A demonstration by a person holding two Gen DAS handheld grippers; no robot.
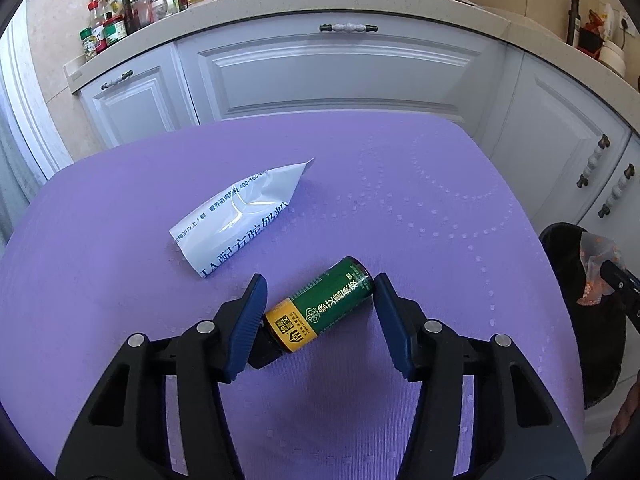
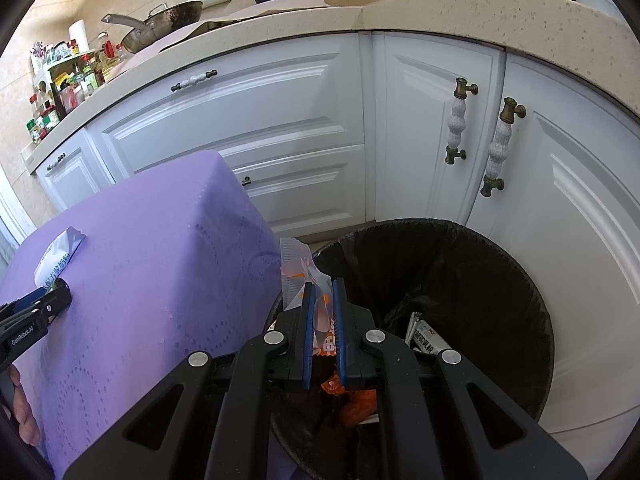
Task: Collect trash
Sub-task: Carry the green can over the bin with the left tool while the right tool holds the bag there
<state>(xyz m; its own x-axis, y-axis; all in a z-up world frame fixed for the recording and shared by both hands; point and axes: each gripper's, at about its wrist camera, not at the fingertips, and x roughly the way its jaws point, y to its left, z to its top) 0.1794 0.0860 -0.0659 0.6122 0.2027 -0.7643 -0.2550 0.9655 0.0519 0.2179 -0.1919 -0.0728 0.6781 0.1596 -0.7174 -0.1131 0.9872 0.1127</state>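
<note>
A crumpled white foil pouch with blue print (image 1: 240, 218) lies flat on the purple embossed tablecloth (image 1: 400, 184), its long axis running from near-left to far-right, the sealed tip pointing away toward the white cabinet doors (image 1: 332, 76). Just beside it, nearer the camera, a small green glass bottle with a yellow label band (image 1: 324, 306) lies on its side, its base aimed far-right and its dark cap near-left, half hidden behind the left finger pad. The left gripper (image 1: 318, 304) straddles this bottle; each blue pad seems to meet one end, though whether they truly press is hard to judge, so I cannot tell if it grips. To the right, off the table's edge, the right gripper (image 2: 322, 312) is clenched on a clear plastic wrapper with orange print (image 2: 306, 280) over the round bin lined with a black bag (image 2: 500, 280). Orange scraps and a printed packet lie inside the bin, partly covered by the gripper.
</note>
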